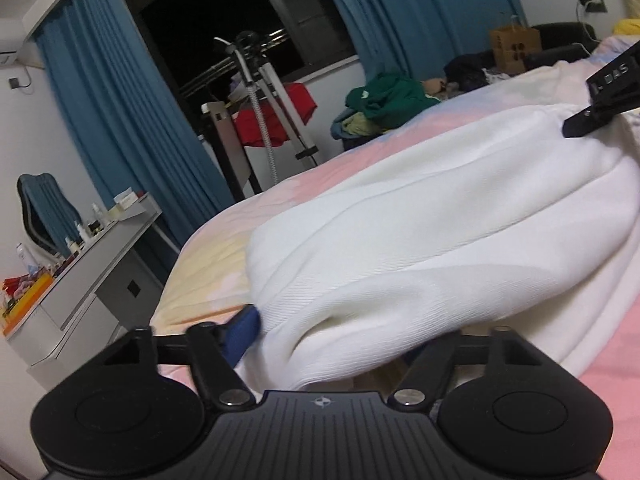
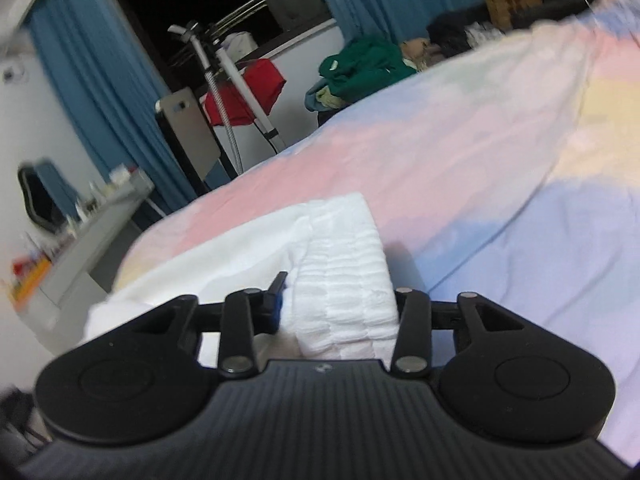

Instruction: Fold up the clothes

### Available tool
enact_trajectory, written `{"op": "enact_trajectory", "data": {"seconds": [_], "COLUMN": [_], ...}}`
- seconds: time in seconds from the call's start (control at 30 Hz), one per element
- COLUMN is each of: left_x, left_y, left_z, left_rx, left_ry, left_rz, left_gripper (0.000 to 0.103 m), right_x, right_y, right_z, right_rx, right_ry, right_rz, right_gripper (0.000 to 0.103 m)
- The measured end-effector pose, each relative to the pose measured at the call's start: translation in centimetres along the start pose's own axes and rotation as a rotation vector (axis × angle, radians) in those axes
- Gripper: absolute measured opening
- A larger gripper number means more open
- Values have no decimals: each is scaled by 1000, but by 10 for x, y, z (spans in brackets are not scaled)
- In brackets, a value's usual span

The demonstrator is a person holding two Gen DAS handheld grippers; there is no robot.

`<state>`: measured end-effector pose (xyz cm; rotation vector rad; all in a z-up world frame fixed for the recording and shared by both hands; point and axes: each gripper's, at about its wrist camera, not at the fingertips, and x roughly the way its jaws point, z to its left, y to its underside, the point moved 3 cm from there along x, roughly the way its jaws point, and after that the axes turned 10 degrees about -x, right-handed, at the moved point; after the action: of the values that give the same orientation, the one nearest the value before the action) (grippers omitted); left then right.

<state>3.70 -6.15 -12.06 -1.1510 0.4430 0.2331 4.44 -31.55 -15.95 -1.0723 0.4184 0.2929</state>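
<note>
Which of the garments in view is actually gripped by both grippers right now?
The white ribbed knit garment spread on the pastel bed; the green garment and the red one lie untouched beyond the bed.

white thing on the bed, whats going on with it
A person is folding a white garment on a bed with a pastel sheet, a handheld gripper in each hand. The left gripper has one end between its fingers; the right gripper clamps the gathered elastic end. The cloth is bunched and lifted between them, not yet folded flat.
</note>
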Motion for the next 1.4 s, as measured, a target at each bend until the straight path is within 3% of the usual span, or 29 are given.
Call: {"op": "enact_trajectory", "data": {"seconds": [0.17, 0.23, 0.43, 0.5, 0.53, 0.67, 0.77, 0.87, 0.93, 1.0, 1.1, 1.17, 1.2, 1.27, 1.33, 1.4], "left_x": [-8, -12, -15, -13, -12, -8, -6, -4, -4, -5, -5, -9, -14, -27, -38, -38], "left_y": [2, 3, 10, 11, 12, 12, 13, 14, 13, 12, 11, 10, 7, 0, -7, -11], "left_z": [4, 5, 2, 1, 1, 1, 2, 5, 6, 6, 7, 10, 16, 34, 58, 84], "left_rx": [-3, 1, 22, 29, 31, 21, 10, -2, -5, -8, -12, -21, -38, -121, -250, -412], "left_ry": [-10, -4, 14, 14, 14, 14, 10, 10, 23, 37, 57, 89, 133, 236, 341, 436], "left_rz": [18, 26, 68, 81, 85, 101, 116, 135, 138, 141, 145, 148, 151, 147, 138, 146], "left_gripper": [48, 44, 43, 44, 45, 50, 50, 51, 51, 53, 62, 68, 75, 87, 100, 103], "right_x": [-12, -20, -4, 4, 7, 12, -2, -21, -23, -15, 3, 10, 8, 1, -7, -11], "right_y": [11, 14, 26, 31, 33, 35, 25, 14, 11, 15, 28, 35, 36, 35, 34, 34], "right_z": [-16, -11, 0, -7, -10, -16, -2, 2, -1, -4, 1, 4, 5, 3, 2, 1], "right_rx": [208, 184, 62, 94, 116, 230, 203, 246, 281, 283, 192, 128, 117, 129, 140, 157], "right_ry": [-58, -50, 16, 17, 18, -117, -208, -352, -390, -351, -219, -132, -113, -110, -103, -97], "right_rz": [45, 57, 167, 195, 204, 241, 178, 60, 24, 57, 152, 197, 199, 190, 176, 161], "right_gripper": [71, 82, 86, 94, 103, 103, 103, 103, 103, 103, 103, 79, 75, 61, 56, 54]}}
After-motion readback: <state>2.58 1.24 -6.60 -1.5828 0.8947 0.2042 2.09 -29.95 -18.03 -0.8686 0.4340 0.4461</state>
